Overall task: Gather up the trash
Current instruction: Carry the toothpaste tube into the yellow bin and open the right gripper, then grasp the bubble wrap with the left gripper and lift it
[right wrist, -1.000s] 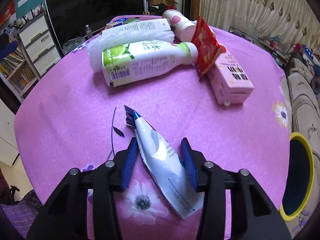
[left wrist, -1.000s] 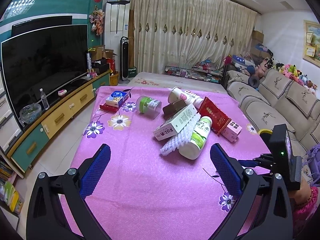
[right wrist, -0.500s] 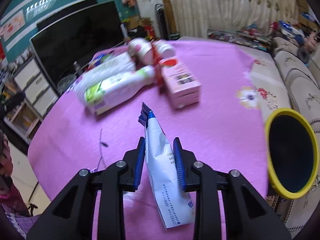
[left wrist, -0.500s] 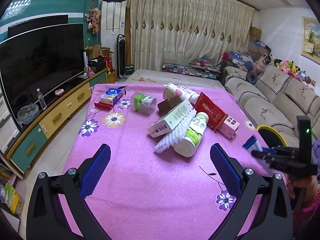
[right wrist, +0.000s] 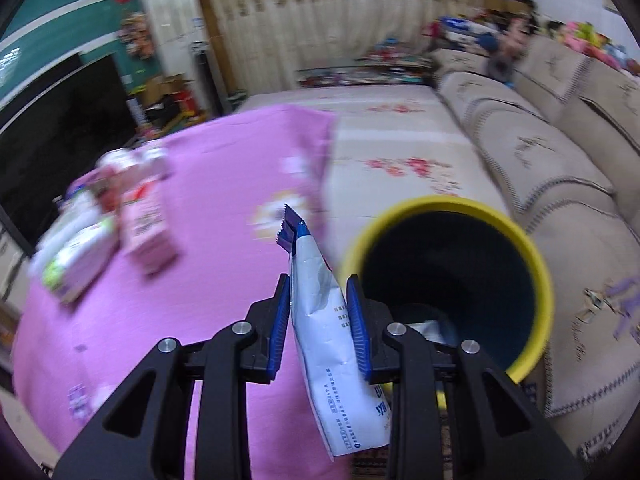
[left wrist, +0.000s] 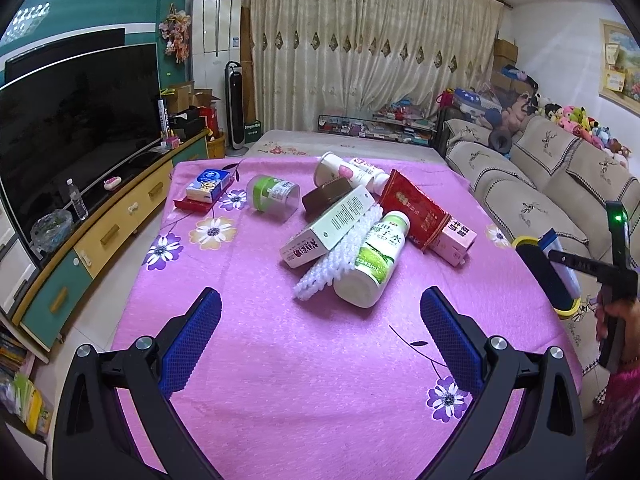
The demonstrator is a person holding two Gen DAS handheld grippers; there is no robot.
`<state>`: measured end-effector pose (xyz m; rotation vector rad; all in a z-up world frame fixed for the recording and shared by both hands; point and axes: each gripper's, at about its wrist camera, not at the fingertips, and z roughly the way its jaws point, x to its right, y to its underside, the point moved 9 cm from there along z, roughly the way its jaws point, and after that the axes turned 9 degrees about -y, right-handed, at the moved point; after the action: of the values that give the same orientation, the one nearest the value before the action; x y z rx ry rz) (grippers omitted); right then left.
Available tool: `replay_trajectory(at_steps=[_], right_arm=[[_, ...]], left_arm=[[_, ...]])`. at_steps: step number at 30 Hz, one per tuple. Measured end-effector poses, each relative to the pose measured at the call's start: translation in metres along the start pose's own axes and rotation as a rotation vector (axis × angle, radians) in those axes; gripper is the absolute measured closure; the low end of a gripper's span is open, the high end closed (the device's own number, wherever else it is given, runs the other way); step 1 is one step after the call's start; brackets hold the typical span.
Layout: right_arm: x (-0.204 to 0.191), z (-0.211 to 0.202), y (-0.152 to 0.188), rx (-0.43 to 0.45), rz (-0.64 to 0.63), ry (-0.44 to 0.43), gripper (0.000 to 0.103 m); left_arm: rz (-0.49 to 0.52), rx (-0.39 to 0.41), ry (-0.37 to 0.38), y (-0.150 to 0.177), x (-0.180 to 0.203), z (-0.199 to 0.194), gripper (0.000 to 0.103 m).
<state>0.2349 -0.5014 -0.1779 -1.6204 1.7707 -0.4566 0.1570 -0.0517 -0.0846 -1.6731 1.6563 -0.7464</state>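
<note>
My right gripper (right wrist: 318, 300) is shut on a white and blue foil pouch (right wrist: 320, 304), held in the air at the table's right edge beside the yellow-rimmed dark bin (right wrist: 516, 220). In the left wrist view that gripper (left wrist: 576, 266) with the pouch (left wrist: 554, 246) sits over the bin (left wrist: 524, 242). My left gripper (left wrist: 320, 336) hangs open above the pink tablecloth (left wrist: 280, 360), nothing between its fingers. Ahead of it lies a trash pile: a green-label bottle (left wrist: 374, 262), white foam netting (left wrist: 340, 252), a long white box (left wrist: 330, 226), a red packet (left wrist: 414, 210) and a pink carton (left wrist: 456, 238).
Farther back lie a clear jar with a green lid (left wrist: 272, 194), a pink-label bottle (left wrist: 348, 170) and a blue box (left wrist: 208, 186). A TV cabinet (left wrist: 100, 236) runs along the left and a beige sofa (left wrist: 540, 184) along the right, behind the bin.
My right gripper closed on the pouch, lifted it off the cloth and swung right to the bin while rolling. The left gripper drifted slightly toward the pile, still open.
</note>
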Motion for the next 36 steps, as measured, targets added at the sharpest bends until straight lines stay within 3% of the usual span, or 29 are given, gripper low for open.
replay_trajectory(at_steps=[8, 15, 26, 36], right_arm=[[0.089, 0.037, 0.0, -0.06, 0.12, 0.133, 0.076], [0.115, 0.061, 0.006, -0.098, 0.158, 0.162, 0.074], [0.127, 0.063, 0.005, -0.091, 0.175, 0.185, 0.069], [0.082, 0.03, 0.014, -0.029, 0.141, 0.131, 0.06]], left_arm=[[0.031, -0.017, -0.002, 0.001, 0.017, 0.01, 0.005], [0.058, -0.036, 0.002, 0.002, 0.032, 0.019, 0.005], [0.074, -0.056, 0.008, 0.006, 0.042, 0.031, 0.005], [0.068, -0.052, 0.001, 0.007, 0.035, 0.033, 0.005]])
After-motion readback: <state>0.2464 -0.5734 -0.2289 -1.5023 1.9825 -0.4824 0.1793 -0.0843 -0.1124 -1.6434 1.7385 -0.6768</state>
